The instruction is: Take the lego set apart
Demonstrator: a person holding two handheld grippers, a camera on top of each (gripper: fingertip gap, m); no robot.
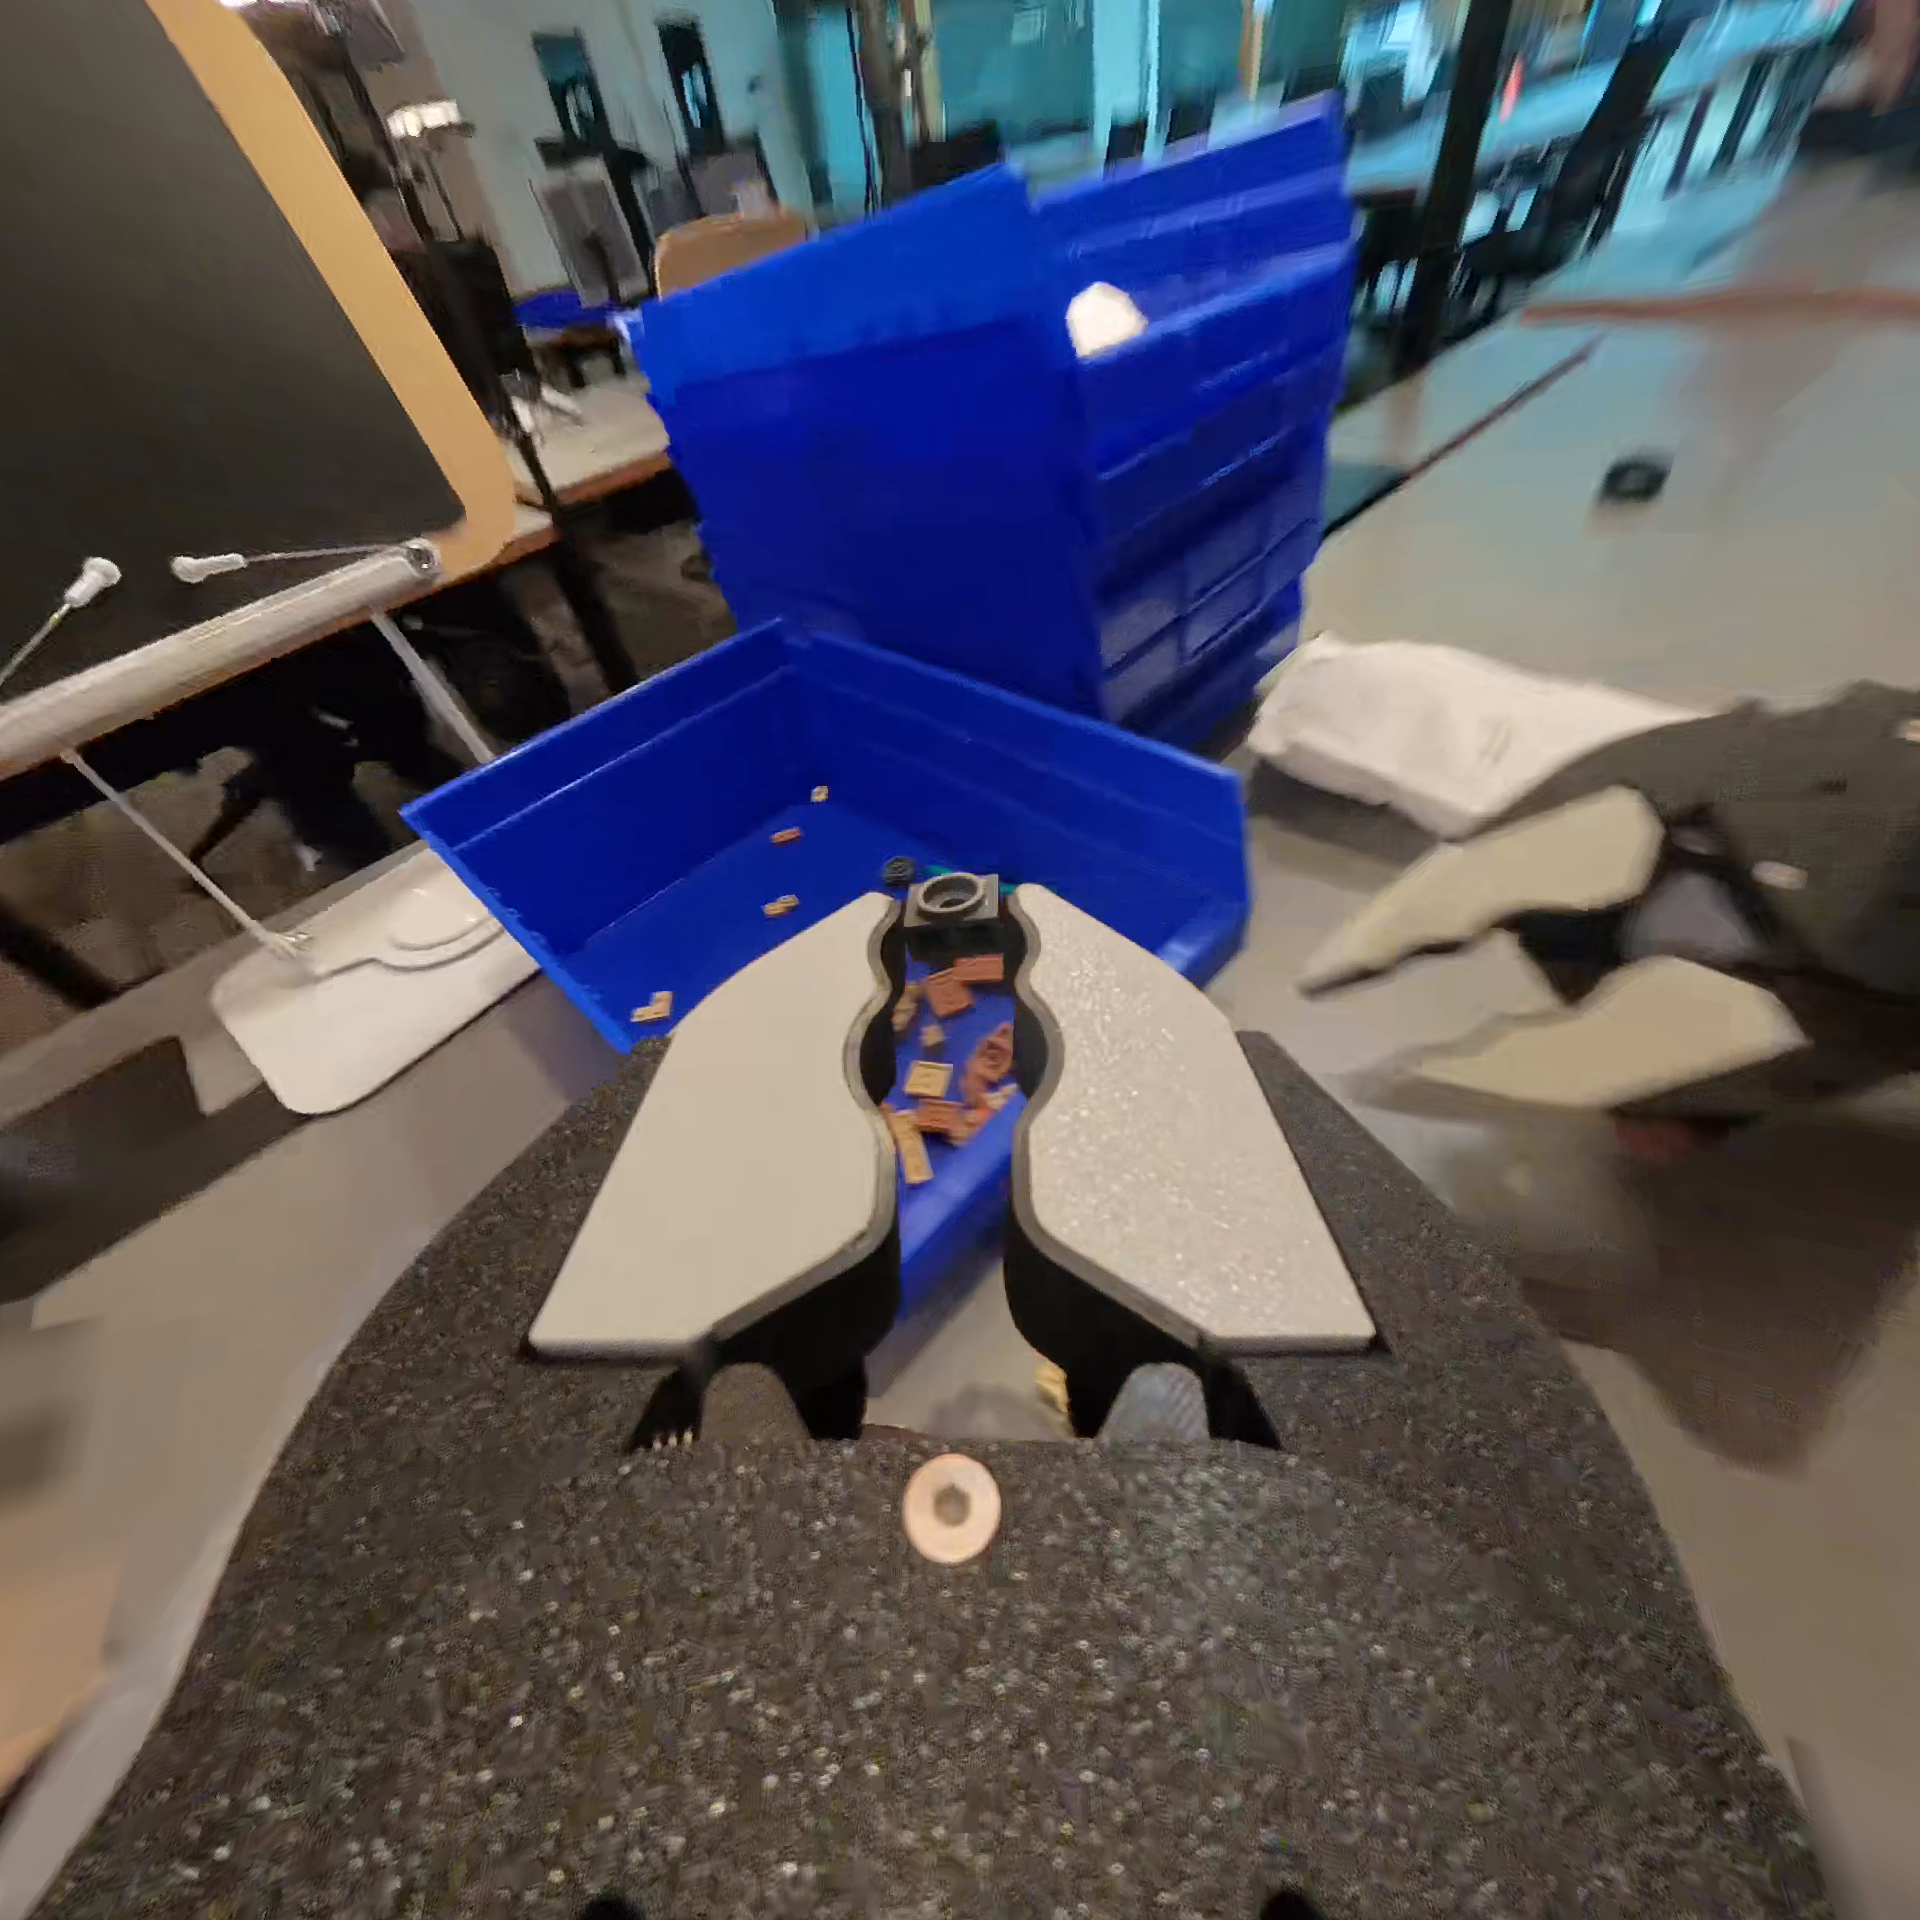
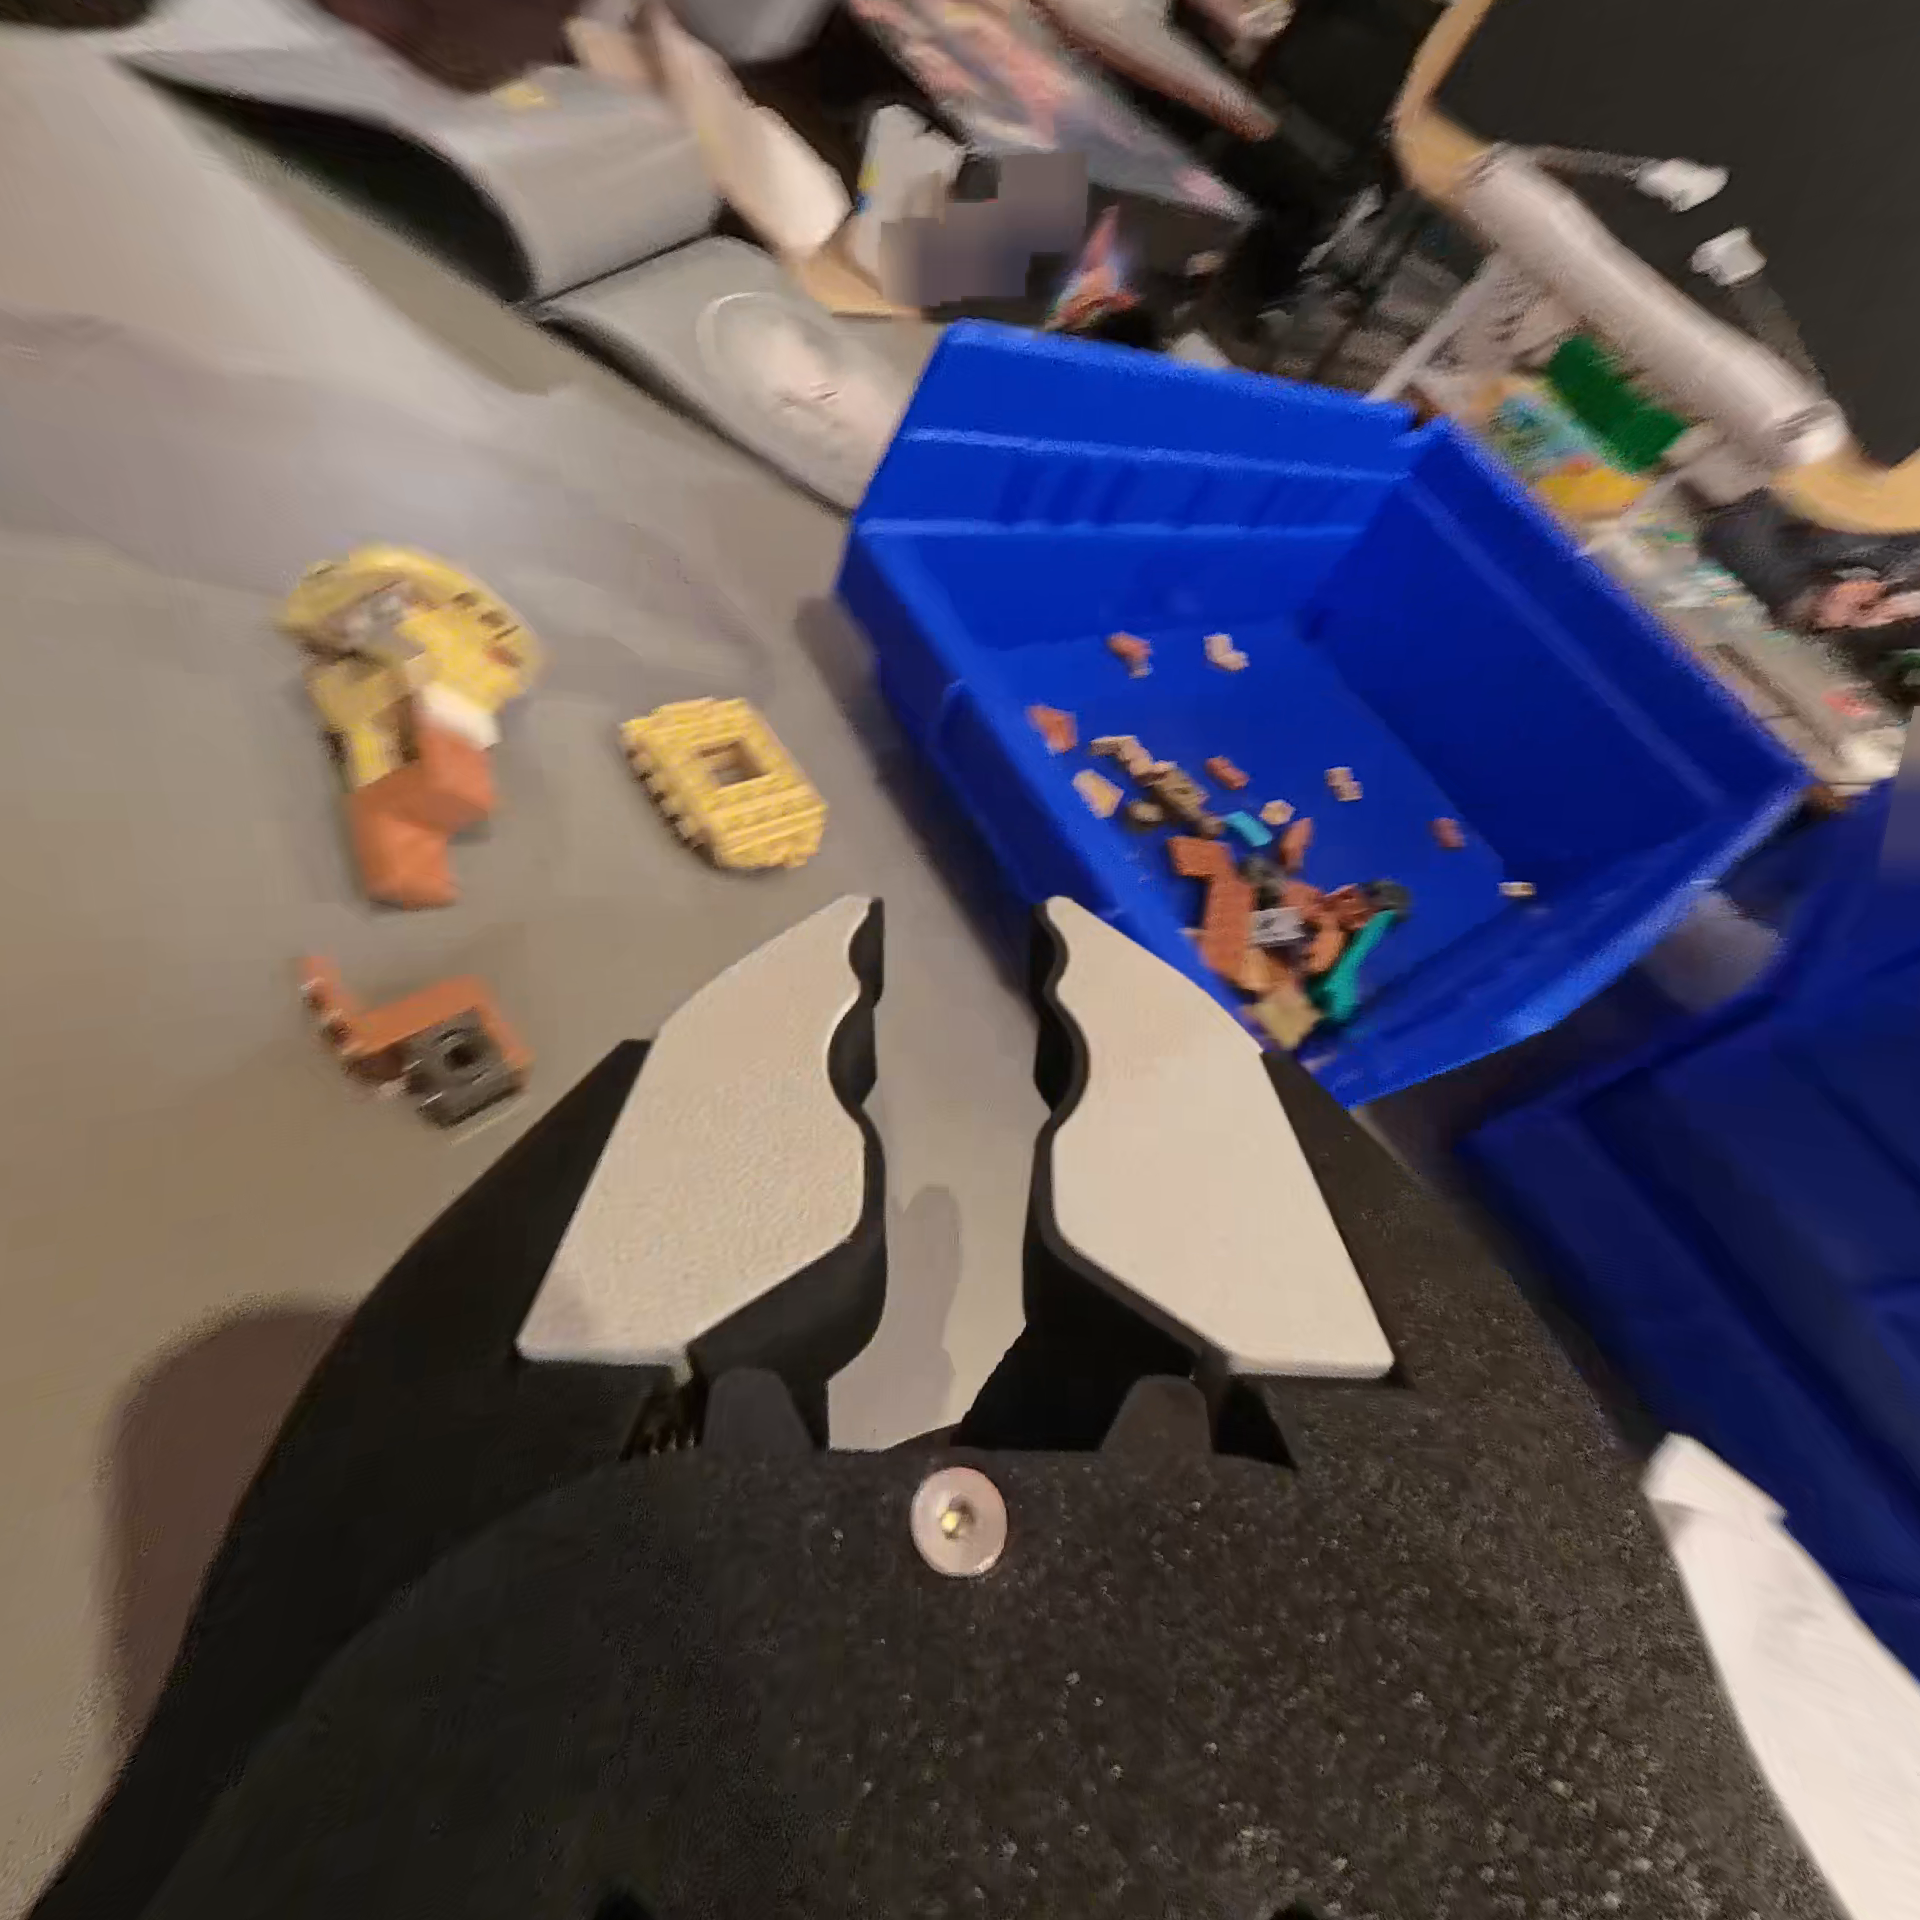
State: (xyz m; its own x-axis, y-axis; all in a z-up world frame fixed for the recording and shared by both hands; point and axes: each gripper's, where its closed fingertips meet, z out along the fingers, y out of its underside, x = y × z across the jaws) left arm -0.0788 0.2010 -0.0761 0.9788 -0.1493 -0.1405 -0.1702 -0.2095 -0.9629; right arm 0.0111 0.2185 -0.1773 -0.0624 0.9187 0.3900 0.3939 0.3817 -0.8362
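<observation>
A small dark grey brick [image 1: 951,914] with a round stud ring on top is clamped at the tips of the left gripper [image 1: 953,925], above an open blue bin [image 1: 623,790] scattered with brown and tan pieces [image 1: 940,1081]. The right gripper [image 2: 961,925] stands apart and bare over the grey table [image 2: 156,1195], beside the bin. Yellow and brown builds [image 2: 727,779] lie to its left; stacked blue bins [image 1: 987,468] stand behind.

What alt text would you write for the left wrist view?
The left gripper pinches a small dark grey brick at its fingertips, above an open blue bin scattered with small brown pieces. The right gripper is at the right, jaws apart.
</observation>
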